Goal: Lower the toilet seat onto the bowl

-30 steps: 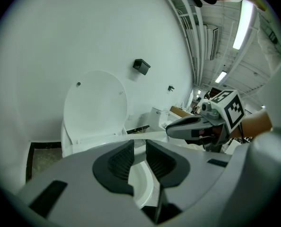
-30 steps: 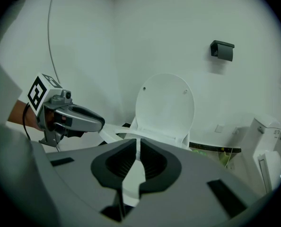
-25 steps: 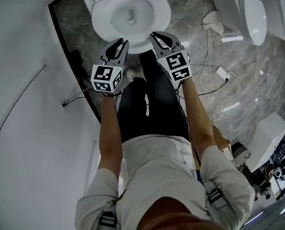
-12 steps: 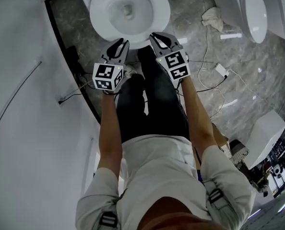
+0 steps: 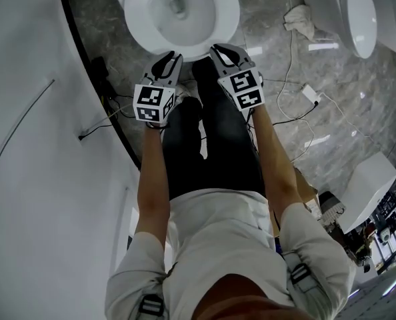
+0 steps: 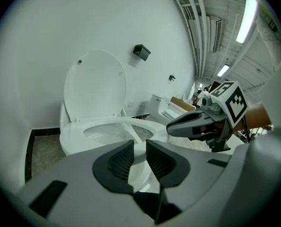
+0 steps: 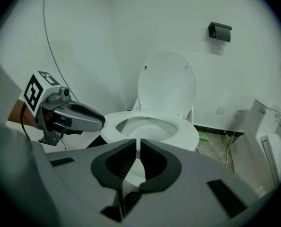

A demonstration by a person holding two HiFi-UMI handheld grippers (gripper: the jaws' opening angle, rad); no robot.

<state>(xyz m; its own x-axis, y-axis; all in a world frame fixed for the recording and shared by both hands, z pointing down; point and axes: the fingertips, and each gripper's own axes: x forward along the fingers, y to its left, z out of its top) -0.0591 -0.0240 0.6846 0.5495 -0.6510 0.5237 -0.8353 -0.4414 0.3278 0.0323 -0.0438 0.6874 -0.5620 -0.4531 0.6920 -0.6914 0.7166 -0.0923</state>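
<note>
While lid (image 7: pixel 167 86) is up, L gripper (image 5: pixel 171 59), R gripper (image 5: pixel 219 48) empty.

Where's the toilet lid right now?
The lid stands upright behind the bowl against the wall. It is in the centre of the right gripper view, down-left of the black wall box.

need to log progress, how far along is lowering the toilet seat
Looks done: the seat lies flat on the bowl; only the lid stands upright. In hand: nothing; left gripper and right gripper hover by the front rim, fingers slightly apart, empty. Left: nothing visible.
</note>
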